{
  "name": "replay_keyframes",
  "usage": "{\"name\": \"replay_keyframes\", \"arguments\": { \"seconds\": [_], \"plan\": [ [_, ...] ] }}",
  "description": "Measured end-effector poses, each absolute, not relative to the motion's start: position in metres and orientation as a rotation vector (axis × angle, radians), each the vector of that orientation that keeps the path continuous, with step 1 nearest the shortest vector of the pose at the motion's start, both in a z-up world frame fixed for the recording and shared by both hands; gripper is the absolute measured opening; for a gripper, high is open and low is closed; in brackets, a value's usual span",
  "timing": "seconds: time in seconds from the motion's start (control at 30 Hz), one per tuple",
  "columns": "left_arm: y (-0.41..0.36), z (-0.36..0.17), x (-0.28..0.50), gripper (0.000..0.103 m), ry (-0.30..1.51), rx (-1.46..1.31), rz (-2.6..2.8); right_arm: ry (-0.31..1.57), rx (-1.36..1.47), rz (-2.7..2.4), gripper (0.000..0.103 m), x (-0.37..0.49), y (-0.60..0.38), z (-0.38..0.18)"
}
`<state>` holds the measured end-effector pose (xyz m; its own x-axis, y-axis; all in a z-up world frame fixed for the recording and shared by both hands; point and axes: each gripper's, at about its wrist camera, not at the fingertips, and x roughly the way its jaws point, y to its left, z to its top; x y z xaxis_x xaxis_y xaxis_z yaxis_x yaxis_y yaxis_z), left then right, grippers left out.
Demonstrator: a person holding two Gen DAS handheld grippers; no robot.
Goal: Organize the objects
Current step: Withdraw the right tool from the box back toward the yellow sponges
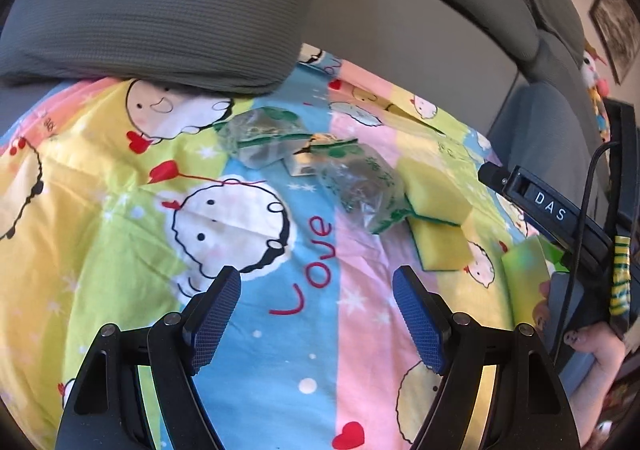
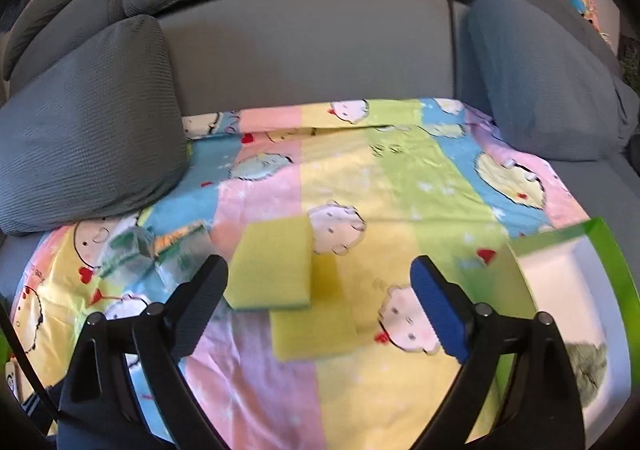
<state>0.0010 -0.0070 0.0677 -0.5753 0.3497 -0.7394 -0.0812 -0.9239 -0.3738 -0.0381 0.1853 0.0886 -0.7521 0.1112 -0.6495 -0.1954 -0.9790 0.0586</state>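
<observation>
We hover right gripper [image 2: 320,306] over upper sponge [image 2: 272,266], fingers wide, empty; left gripper [image 1: 316,314] half-open, empty. Centre, then close squarely.

"Love" in red on the cartoon bedsheet [image 1: 120,177], "DAS" on the right gripper [image 1: 550,205]

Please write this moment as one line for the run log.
left tool: open, empty | right tool: open, empty, above two yellow sponges | green box: at right | plastic bags: on sheet
</observation>
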Motion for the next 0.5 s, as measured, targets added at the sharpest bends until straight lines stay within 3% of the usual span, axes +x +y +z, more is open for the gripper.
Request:
{"name": "replay_keyframes", "arguments": {
  "seconds": [0.17, 0.5],
  "plan": [
    [-0.013, 0.063, -0.003, 0.079, -0.471, -1.325, 2.544, 0.347, -1.032, 2.819, 0.093, -0.045, 0.199, 0.078],
    [-0.01, 0.058, -0.008, 0.079, -0.482, -1.351, 2.528, 0.353, -1.1, 2.827, 0.093, -0.06, 0.184, 0.062]
  ]
}}
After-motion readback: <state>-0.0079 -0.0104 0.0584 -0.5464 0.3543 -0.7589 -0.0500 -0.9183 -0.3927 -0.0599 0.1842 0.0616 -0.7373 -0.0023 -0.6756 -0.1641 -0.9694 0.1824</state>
